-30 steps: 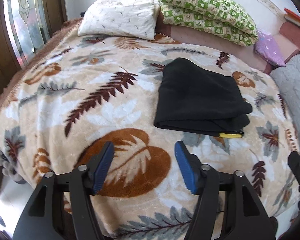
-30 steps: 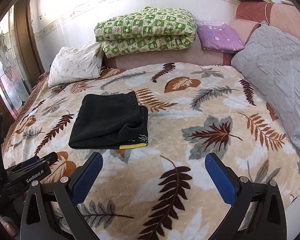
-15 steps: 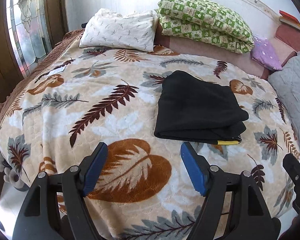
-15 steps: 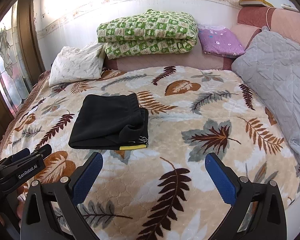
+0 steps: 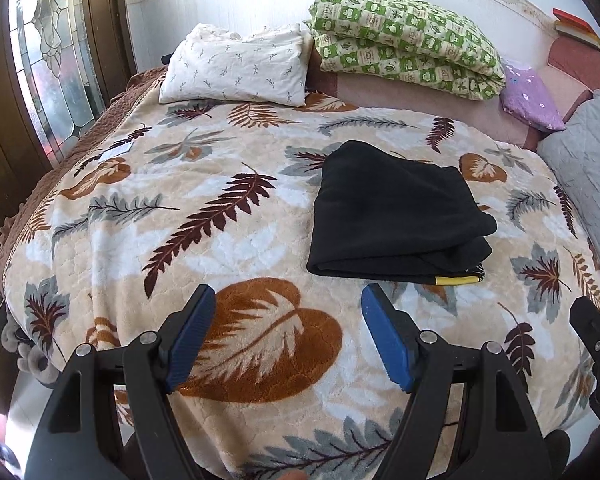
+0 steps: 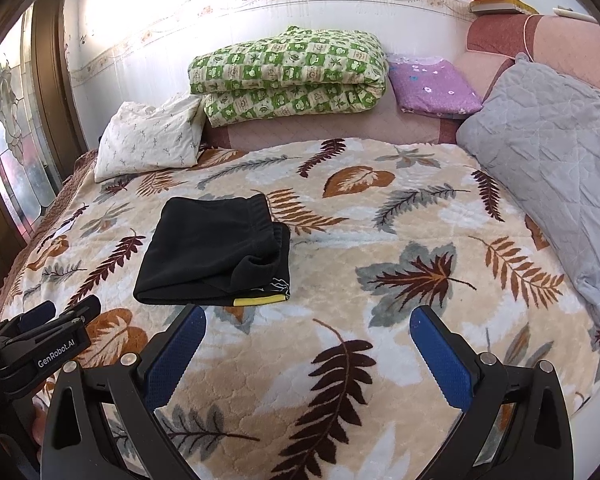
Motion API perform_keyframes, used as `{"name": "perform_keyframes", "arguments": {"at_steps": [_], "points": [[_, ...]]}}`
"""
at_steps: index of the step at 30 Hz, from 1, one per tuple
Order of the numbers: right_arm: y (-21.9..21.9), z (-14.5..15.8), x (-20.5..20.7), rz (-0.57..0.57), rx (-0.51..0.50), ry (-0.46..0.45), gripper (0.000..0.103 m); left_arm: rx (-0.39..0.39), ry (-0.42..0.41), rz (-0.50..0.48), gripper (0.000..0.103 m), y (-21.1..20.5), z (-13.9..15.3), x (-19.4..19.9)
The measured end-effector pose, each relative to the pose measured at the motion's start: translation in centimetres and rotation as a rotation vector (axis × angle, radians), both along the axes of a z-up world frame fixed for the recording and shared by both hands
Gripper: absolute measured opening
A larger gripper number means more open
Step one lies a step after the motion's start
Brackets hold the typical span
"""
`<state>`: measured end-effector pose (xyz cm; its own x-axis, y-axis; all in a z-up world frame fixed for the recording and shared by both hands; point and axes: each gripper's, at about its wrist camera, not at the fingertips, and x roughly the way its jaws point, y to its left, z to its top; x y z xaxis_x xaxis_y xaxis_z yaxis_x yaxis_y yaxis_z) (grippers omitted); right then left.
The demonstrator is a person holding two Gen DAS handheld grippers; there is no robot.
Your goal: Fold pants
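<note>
The black pants (image 5: 396, 212) lie folded into a compact rectangle on the leaf-patterned blanket (image 5: 204, 216), with a yellow label at the near right corner. They also show in the right wrist view (image 6: 216, 252). My left gripper (image 5: 288, 320) is open and empty, held over the near edge of the bed, short of the pants. My right gripper (image 6: 308, 340) is open and empty, near the bed's front edge, to the right of the pants. The left gripper's body shows at the left edge of the right wrist view (image 6: 44, 340).
A white pillow (image 5: 236, 64), a folded green checked quilt (image 5: 404, 44) and a purple pillow (image 5: 532, 96) sit at the head of the bed. A grey quilted cushion (image 6: 548, 160) lies along the right side. A stained-glass door (image 5: 52, 60) stands left.
Both grippers have drawn back and risen a little from the bed; the view now takes in more of the wall. The folded pants have not moved.
</note>
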<state>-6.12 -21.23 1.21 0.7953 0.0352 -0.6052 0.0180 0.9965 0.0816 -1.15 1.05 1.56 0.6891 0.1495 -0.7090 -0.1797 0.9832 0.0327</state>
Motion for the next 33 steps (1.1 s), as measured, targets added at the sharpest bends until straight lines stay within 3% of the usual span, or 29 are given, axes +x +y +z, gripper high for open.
{"name": "perform_keyframes", "arguments": {"at_steps": [33], "points": [[-0.4, -0.6, 0.4, 0.003, 0.027, 0.030, 0.103, 0.031, 0.029, -0.082, 0.075, -1.2, -0.3, 0.1]]}}
